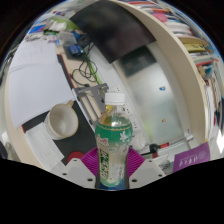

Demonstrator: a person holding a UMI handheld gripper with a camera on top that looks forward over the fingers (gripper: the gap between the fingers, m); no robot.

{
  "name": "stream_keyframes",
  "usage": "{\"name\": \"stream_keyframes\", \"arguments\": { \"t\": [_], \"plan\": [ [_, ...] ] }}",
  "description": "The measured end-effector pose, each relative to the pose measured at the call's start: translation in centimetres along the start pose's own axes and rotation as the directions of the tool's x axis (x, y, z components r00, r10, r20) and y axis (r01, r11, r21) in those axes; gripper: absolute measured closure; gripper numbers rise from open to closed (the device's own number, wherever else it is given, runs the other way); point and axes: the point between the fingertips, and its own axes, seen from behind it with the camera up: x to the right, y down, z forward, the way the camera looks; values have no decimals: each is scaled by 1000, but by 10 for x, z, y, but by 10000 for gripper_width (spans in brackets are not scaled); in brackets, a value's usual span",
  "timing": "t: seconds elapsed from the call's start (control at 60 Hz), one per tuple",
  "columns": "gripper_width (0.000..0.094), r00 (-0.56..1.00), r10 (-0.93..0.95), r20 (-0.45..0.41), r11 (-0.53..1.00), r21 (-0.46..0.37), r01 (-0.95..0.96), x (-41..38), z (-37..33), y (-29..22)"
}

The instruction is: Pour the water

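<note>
The white worktop (35, 70) spreads wide, a dark monitor (125, 28) at its far side with cables trailing near it. Nearer, a white cup (60, 121) lies tipped on a dark mat (68, 145), mouth open, likely the pour's target. The green-labelled bottle (114, 145) stands upright, clamped between the jaws of the gripper (118, 163), ready for tilting. Its base is cut off, its water level unclear.

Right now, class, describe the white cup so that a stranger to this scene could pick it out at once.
Start at the round white table ahead of the gripper. A clear bottle with a green label stands between its fingers. The white cup stands apart from the bottle, on its side away from the purple-labelled finger; it alone is open-topped, plain white and squat, with no label.
</note>
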Motion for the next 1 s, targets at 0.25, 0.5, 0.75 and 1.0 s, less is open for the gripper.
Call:
{"name": "stream_keyframes", "arguments": {
  "t": [0.25, 0.5, 0.75, 1.0],
  "plan": [
    [604, 792, 600, 114, 782, 123, -610, -4, 12, 8],
    [604, 548, 809, 213, 520, 177, -836, -16, 33, 12],
    [598, 525, 832, 181, 490, 204, -847, -35, 54, 28],
    [486, 517, 847, 124, 475, 261, -840, -30, 51, 30]
  ]
}}
